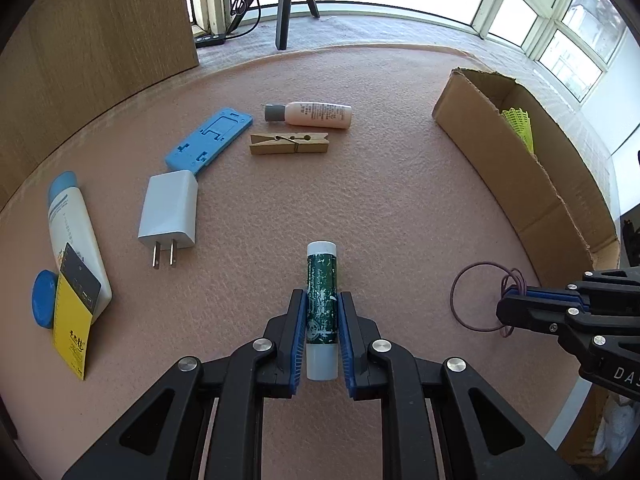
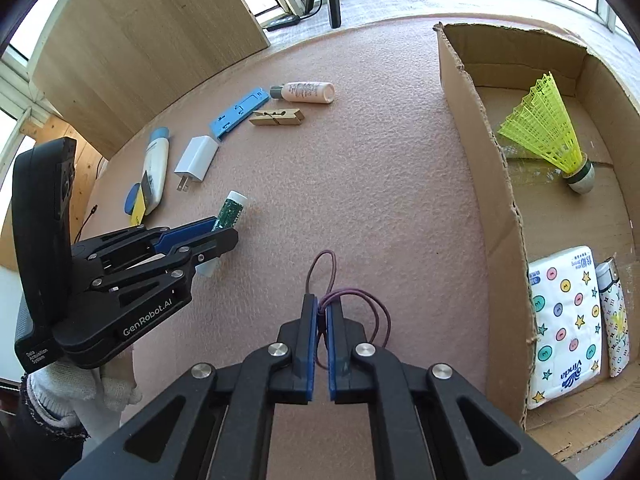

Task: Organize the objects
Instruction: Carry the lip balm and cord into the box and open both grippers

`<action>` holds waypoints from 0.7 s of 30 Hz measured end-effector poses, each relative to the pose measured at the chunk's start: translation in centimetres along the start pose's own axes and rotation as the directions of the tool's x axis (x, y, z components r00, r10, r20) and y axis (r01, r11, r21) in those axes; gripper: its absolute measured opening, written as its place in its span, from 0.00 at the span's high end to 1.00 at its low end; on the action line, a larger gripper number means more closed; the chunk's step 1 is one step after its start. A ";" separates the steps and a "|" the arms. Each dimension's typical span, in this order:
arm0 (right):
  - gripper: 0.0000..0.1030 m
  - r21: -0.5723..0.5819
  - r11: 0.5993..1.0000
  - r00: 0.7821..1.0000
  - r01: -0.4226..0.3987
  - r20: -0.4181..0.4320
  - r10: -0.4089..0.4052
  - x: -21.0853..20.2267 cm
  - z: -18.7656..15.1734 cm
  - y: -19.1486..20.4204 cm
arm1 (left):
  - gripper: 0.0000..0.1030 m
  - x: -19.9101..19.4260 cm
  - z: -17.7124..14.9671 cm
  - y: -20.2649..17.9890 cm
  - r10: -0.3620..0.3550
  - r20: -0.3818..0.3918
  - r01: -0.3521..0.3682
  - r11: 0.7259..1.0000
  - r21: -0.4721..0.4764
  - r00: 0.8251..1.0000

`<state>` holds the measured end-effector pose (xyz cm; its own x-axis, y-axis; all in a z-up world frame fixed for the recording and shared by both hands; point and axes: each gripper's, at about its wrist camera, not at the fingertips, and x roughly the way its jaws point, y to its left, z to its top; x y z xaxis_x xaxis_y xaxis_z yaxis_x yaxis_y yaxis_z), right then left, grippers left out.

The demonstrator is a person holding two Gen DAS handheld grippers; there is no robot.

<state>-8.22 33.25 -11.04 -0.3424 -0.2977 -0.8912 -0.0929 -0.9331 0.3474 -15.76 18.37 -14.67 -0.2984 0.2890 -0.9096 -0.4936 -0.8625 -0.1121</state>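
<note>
Left wrist view shows the left gripper [image 1: 322,312] clamped on a dark green tube with pale caps [image 1: 321,308], its blue pads [image 1: 301,320] pressing the worn label on both sides near the tube's near end. Most of the tube sticks out far beyond the pads, so a quick swing toward the box could make it pivot or slide out; the smooth round body gives the flat pads little to bite.

Right wrist view has the right gripper [image 2: 321,312] pinched on a thin purple elastic hair band [image 2: 360,308], held only where a few strands cross between the pads. The loose loops trail on the pink foam table surface [image 2: 380,160] to the far and right side. These could drag, or catch on the torn near wall of the open cardboard box [image 2: 500,200] at the right as the band goes over it, pulling the band free.

Inside the box a yellow plastic shuttlecock [image 2: 548,128], a patterned tissue pack [image 2: 564,320] and a slim patterned lighter-like case [image 2: 614,320] already lie; a careless drop might knock the shuttlecock over. Both grippers sit close together, so crossing paths risks a bump.
</note>
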 end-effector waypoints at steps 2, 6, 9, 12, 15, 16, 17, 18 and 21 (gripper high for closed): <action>0.96 -0.011 1.000 1.000 -0.002 0.023 0.002 -1.3 0.1 0.0 | 0.84 -0.8 0.1 -0.1 -0.004 0.016 0.004 1.000 0.000 1.000; 0.96 -0.026 1.000 0.997 0.000 0.073 0.002 -4.1 0.4 -0.3 | 0.84 -2.2 0.7 -0.8 -0.010 0.044 0.010 1.000 0.000 0.999; 0.96 -0.037 0.999 0.993 0.012 0.116 -0.007 -6.4 0.7 -0.8 | 0.84 -3.4 1.5 -2.1 -0.027 0.074 0.026 1.000 0.015 0.997; 0.96 -0.041 0.999 0.988 0.034 0.154 -0.027 -8.8 0.9 -2.0 | 0.84 -4.6 2.5 -3.8 -0.046 0.104 0.042 0.998 0.035 0.994; 0.96 -0.035 0.997 0.980 0.068 0.188 -0.061 -10.8 1.2 -3.5 | 0.84 -5.6 3.8 -5.9 -0.069 0.125 0.062 0.996 0.057 0.990; 0.96 -0.033 0.996 0.977 0.083 0.198 -0.074 -11.4 1.4 -4.1 | 0.84 -5.8 4.2 -6.6 -0.076 0.131 0.068 0.996 0.065 0.988; 0.96 -0.029 0.995 0.974 0.098 0.208 -0.090 -12.0 1.5 -4.8 | 0.84 -5.9 4.7 -7.4 -0.085 0.138 0.075 0.994 0.076 0.987; 0.96 -0.023 0.994 0.971 0.110 0.216 -0.102 -12.4 1.6 -5.4 | 0.84 -6.1 5.0 -8.3 -0.093 0.142 0.081 0.993 0.085 0.985; 0.96 0.002 0.991 0.965 0.135 0.225 -0.132 -13.3 1.8 -7.5 | 0.84 -6.1 6.4 -10.6 -0.119 0.154 0.102 0.989 0.109 0.981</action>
<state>-4.65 44.56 -1.22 -0.5290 -0.1188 -0.8403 -0.1403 -0.9643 0.2246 -14.00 28.38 -5.37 -0.3598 0.4497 -0.8175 -0.6077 -0.7778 -0.1603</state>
